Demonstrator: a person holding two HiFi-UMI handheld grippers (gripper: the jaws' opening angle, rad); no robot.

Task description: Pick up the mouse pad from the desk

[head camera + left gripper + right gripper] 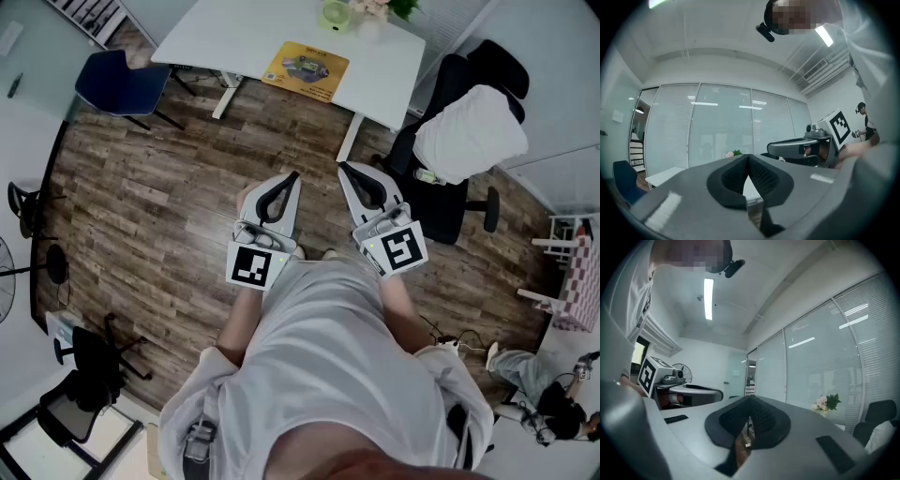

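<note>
The mouse pad is a yellow rectangle with a greyish picture printed across its middle. It lies flat on the white table, turned a little askew to the table's edges, close to the near edge and toward its right half. Nothing rests on it.

Head view above desk; gripper views level

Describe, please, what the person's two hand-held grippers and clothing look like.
Both are pale grey, wedge-shaped shells tapering to the tips, with black textured pads lining the jaws. The left hand-held gripper and the right hand-held gripper each carry a white cube printed with black square markers. No cables show. The person wears a white short-sleeved T-shirt.
</note>
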